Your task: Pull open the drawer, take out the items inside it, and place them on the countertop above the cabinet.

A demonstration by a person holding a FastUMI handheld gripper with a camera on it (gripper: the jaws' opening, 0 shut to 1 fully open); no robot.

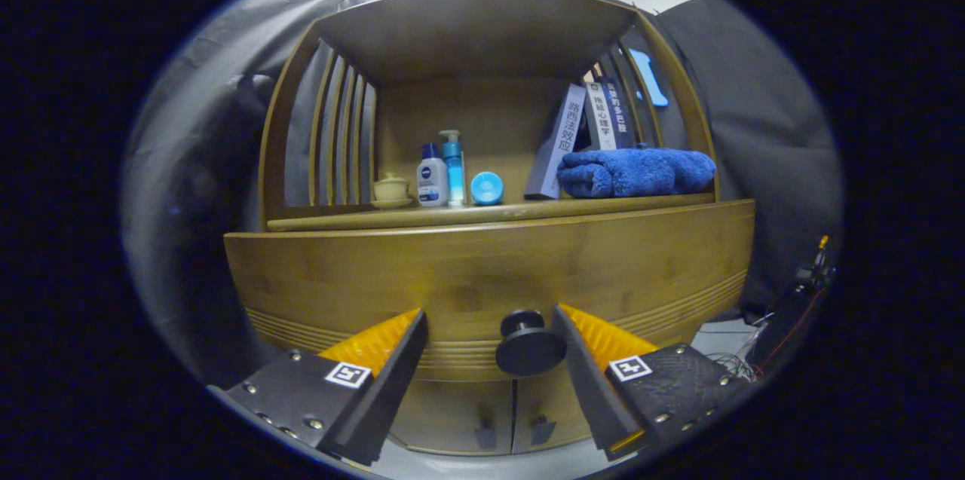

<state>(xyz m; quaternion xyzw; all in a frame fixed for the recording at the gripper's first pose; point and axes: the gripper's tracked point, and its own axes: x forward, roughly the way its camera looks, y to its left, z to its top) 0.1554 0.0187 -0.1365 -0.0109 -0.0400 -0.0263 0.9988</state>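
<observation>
Hand-held gripper (491, 329) spread wide, fingers flanking the shut drawer's (490, 269) round knob (528, 344), untouched.

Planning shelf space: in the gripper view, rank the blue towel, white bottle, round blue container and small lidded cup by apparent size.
1. blue towel
2. white bottle
3. round blue container and small lidded cup: alike, unranked.

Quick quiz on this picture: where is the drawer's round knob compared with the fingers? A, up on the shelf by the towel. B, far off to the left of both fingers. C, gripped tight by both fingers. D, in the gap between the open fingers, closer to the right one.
D: the knob sits between the spread fingers of the gripper, close by the right one, on the closed drawer.
</observation>
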